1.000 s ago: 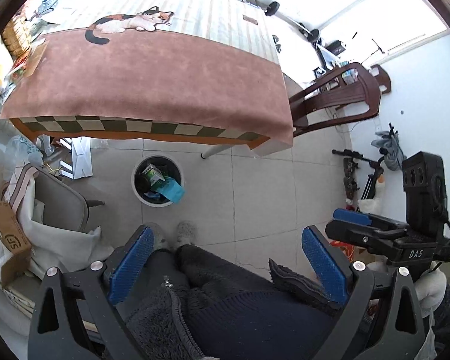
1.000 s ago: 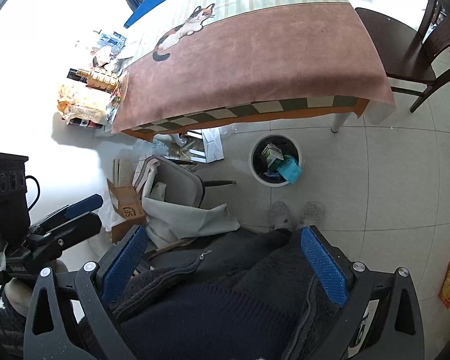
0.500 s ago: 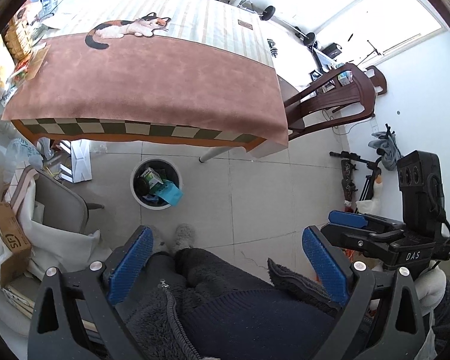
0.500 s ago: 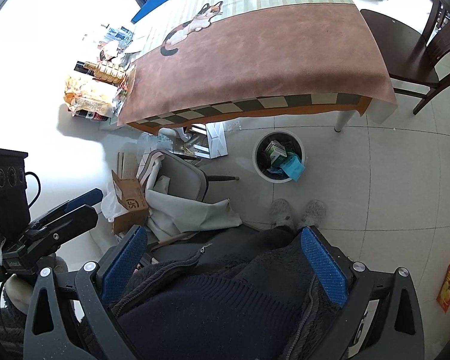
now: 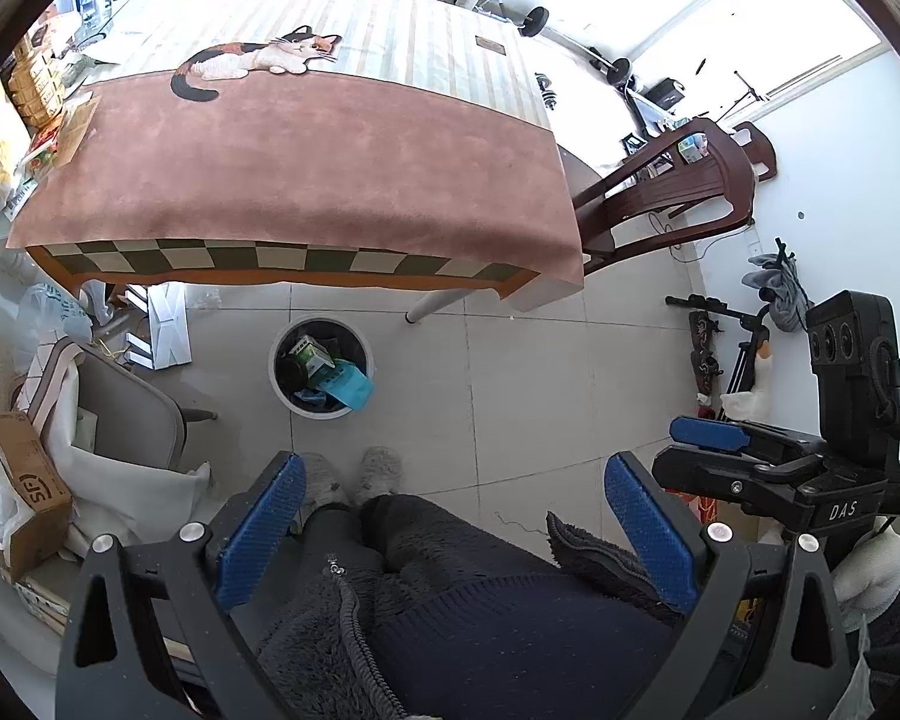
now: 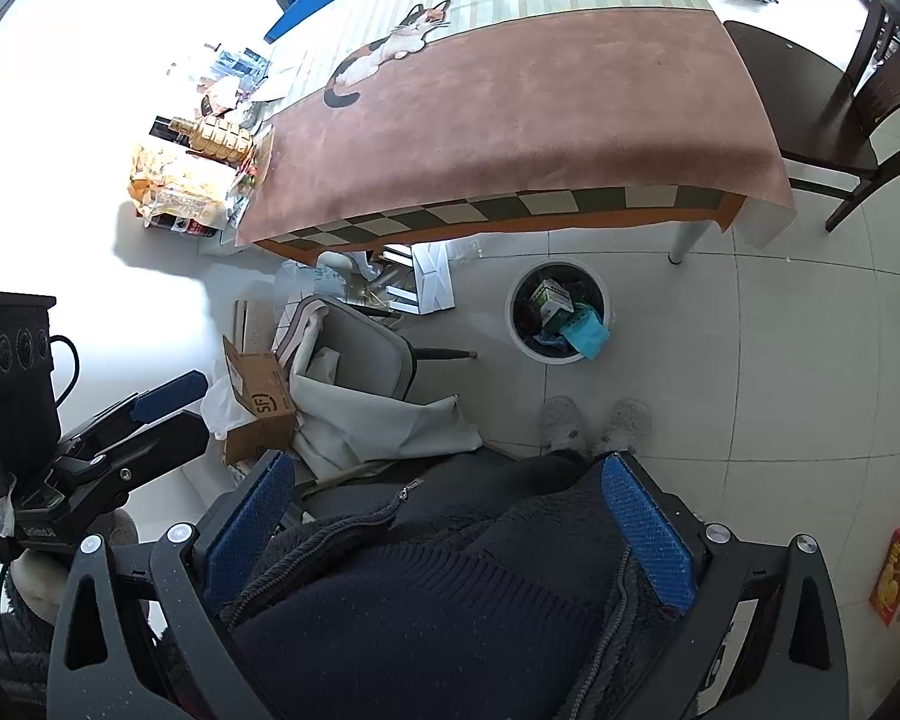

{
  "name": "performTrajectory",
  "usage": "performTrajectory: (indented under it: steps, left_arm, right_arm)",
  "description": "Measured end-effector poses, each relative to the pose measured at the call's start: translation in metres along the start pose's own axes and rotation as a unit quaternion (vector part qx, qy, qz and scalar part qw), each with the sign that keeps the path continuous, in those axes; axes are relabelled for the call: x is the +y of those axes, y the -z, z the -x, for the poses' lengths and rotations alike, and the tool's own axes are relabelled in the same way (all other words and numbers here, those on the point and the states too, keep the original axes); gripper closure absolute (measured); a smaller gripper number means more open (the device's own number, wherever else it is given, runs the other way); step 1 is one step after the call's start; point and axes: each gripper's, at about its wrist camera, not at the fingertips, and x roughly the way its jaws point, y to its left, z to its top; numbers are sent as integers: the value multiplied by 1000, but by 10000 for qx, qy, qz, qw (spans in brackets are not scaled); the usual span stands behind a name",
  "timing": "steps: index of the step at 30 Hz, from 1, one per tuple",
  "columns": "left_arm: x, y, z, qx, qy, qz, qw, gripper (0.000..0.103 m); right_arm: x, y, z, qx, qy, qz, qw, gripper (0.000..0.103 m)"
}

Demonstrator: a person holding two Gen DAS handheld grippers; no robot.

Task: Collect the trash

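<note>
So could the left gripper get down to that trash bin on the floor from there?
Probably yes. The left gripper is open and holds nothing, and the trash bin stands on open floor just ahead of the person's slippers, apart from the table. It would need lowering.

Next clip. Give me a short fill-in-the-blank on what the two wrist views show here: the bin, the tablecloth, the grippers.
1. The round trash bin stands on the tiled ____, in front of the table.
2. The tablecloth carries a picture of a lying ____.
3. The left hand-held gripper and the right hand-held gripper both have their jaws ____, with nothing between them.
4. The teal bag hangs over the bin's ____.

Missing words: floor; cat; open; rim
</note>
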Motion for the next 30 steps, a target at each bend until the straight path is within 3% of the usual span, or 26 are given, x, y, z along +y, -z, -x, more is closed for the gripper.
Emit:
performTrajectory:
  steps: [30]
  left_arm:
    - [-5,-3,-2,-2,12,-63,10000,1]
  right_arm:
    - [-2,1,5,-47,-15,-30,10000,0]
